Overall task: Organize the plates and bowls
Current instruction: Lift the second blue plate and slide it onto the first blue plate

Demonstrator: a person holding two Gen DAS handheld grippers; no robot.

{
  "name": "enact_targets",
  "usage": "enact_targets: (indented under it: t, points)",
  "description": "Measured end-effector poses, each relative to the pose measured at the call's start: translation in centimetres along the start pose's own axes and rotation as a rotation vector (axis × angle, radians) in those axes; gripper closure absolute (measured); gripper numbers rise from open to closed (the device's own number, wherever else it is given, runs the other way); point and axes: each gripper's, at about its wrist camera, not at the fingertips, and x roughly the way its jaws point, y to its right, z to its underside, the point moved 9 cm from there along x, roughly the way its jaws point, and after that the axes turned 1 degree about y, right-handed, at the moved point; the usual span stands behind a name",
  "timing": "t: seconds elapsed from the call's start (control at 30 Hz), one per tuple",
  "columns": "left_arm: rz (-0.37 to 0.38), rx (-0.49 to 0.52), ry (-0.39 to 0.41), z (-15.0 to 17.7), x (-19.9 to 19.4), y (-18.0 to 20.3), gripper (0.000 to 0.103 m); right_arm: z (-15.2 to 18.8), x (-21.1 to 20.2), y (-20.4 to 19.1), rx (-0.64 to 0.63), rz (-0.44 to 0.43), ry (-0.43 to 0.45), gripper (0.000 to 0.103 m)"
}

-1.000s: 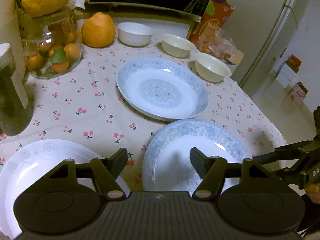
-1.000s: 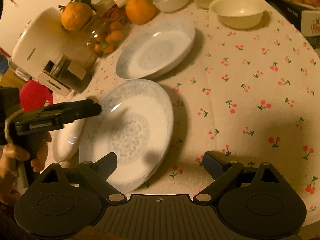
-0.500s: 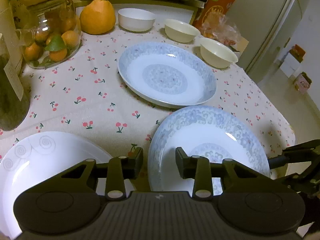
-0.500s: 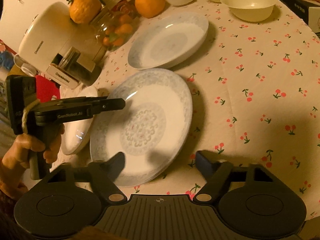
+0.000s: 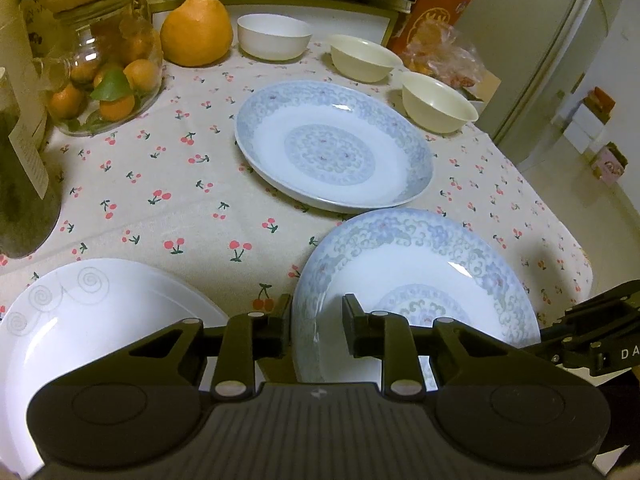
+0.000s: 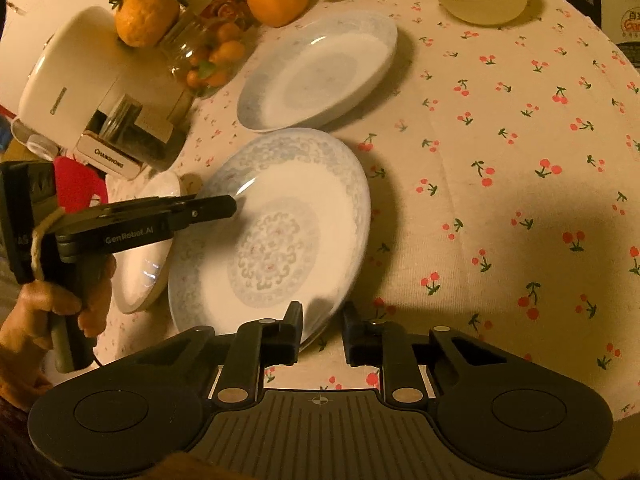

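We are closing both grippers on the near plate (image 5: 416, 280). Left gripper (image 5: 316, 330) bites its nine-o'clock rim, right gripper (image 6: 322, 334) its five-o'clock rim.

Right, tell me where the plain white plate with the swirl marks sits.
In the left wrist view the white swirl plate lies at the lower left, at the table's near edge, left of the near blue-patterned plate and nearer than the dark jar.

Glazed ware on woven cloth

The near patterned plate (image 5: 420, 264) and white plate (image 5: 80, 320) look glossy glazed ceramic; the cherry-print tablecloth (image 5: 168, 200) is matt, coarse-woven cloth; the fruit jar (image 5: 104, 76) is clear glass.
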Motion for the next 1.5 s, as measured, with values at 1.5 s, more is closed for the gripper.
enact_targets:
  t: [1.5]
  points:
    - [-0.049, -0.338, 0.155, -6.4, 0.1, -2.4, 0.081, -14.4, -1.2, 1.9, 0.180, 0.021, 0.261, 0.085]
